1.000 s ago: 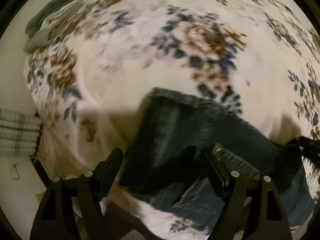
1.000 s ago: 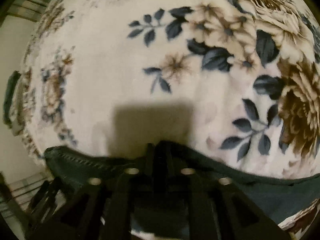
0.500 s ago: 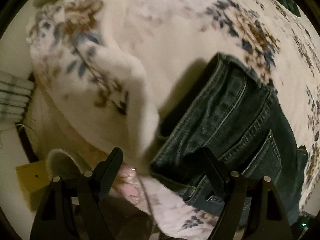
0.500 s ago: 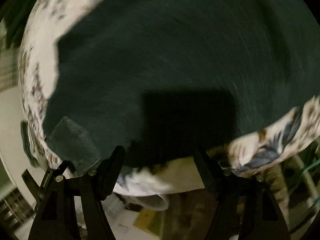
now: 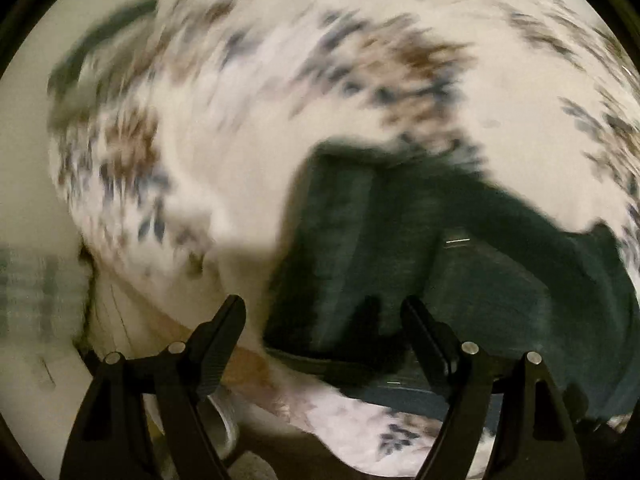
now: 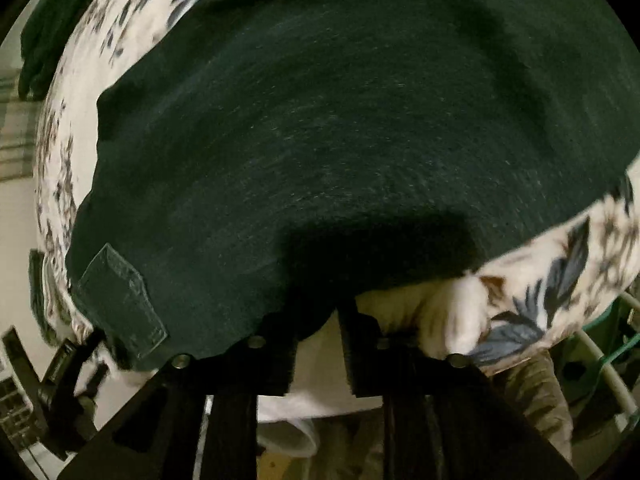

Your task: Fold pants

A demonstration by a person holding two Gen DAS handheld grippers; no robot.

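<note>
Pants (image 6: 320,140) on the bed (image 5: 280,120): our right tool (image 6: 316,344) has been closing at the hem with no cloth visibly clamped, left tool (image 5: 324,320) apart; we should pinch both layers squarely.

Light level: dim, warm indoor cast in both views.
Blur, left wrist view: heavy motion smear over the floral blanket (image 5: 248,128); petals drawn into streaks.
Blur, right wrist view: milder; weave of the pants (image 6: 320,128) readable, blanket edge below them soft.
Shadows: dark block on the pants just above the right gripper (image 6: 316,344); grey patch on the blanket left of the pants.
Edges: fisheye bulge, black corners around each round picture.
Glare: none on the pants.
</note>
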